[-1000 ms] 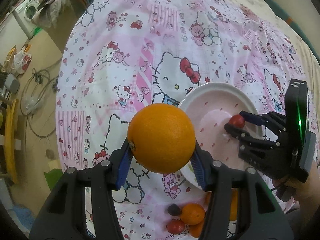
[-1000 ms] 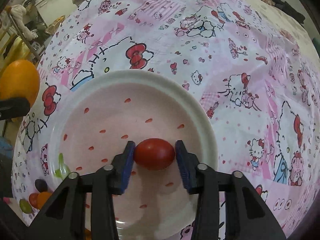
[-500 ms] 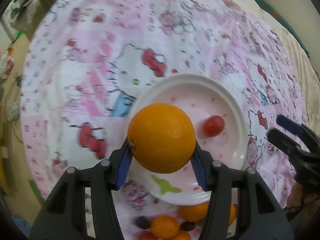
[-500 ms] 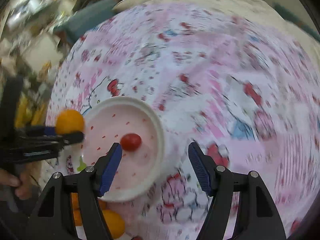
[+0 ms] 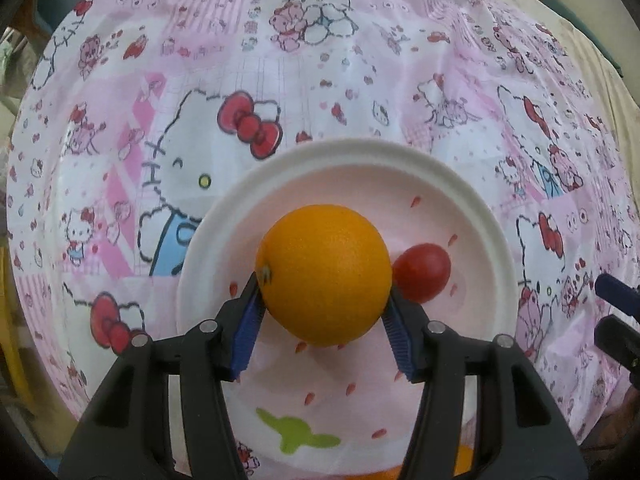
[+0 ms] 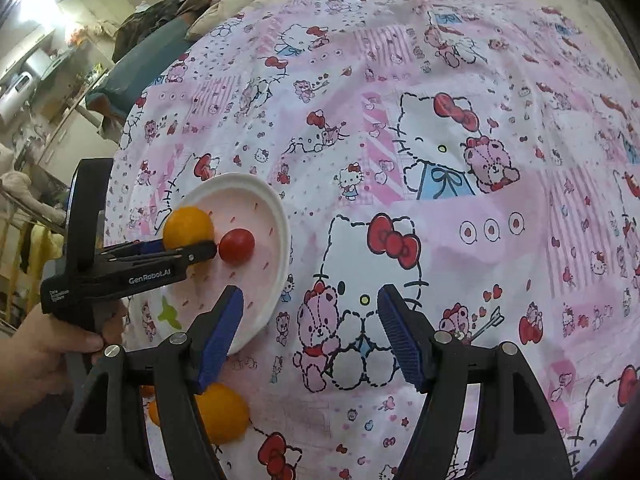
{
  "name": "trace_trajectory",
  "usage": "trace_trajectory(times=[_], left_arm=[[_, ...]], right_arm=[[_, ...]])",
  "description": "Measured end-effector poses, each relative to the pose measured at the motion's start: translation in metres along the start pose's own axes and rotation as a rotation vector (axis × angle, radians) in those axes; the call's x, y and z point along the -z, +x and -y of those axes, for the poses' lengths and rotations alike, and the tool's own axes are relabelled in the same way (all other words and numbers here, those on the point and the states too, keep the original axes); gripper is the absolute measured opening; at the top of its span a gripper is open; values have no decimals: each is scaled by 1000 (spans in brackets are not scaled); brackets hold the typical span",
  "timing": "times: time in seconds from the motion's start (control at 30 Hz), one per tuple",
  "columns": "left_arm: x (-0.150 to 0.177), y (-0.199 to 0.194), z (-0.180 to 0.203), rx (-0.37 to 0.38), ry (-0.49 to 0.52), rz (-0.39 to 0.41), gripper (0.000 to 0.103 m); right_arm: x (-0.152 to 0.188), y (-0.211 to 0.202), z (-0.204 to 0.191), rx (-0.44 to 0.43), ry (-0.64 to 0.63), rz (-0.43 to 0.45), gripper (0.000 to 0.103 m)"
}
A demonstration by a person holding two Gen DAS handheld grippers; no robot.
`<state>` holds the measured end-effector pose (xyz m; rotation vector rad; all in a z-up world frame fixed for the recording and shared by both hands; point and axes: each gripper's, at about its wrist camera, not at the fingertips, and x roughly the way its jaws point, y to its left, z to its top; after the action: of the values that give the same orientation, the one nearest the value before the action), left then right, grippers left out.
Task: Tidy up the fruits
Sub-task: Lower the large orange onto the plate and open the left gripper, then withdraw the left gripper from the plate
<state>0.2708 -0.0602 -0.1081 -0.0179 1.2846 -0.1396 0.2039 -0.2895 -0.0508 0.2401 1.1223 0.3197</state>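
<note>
Pink plate [image 5: 472, 200]: holds one red tomato [image 5: 424, 276]
Your left gripper [image 5: 324, 320]: clamped on the orange [image 5: 324, 272], above the plate
Your right gripper [image 6: 310, 336]: fingers apart, empty, over the cloth [image 6: 440, 240]

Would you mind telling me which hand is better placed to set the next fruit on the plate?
Left. Its tool grips the orange right over the plate, beside the cherry tomato. The right tool is open, empty and off the plate.
</note>
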Motion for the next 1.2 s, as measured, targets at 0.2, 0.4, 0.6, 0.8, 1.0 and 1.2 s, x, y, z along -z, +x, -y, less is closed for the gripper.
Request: trace_trajectory(times=[0.2,0.4,0.6,0.8,1.0,1.2], left_arm=[[-4,-12,5,-6,27,39,94],[-4,-23,8,-6,40,57,94],[3,-37,6,-11,23,85,94],[14,-58,0,-28,-26,132,94],[36,-86,-2,-18,-33,143,94],[66,-113,-2,-35,-9,173,94]], right_arm=[[-6,-3,-1,24,-18,14,72],[-10,-6,-7,24,-37,25,72],[-11,-20,-11,28,-46,51,72],[-8,-28,-13,34,-54,61,72],[-3,-38,-19,30,-51,80,72],[10,-53,-25,20,-51,95,72]])
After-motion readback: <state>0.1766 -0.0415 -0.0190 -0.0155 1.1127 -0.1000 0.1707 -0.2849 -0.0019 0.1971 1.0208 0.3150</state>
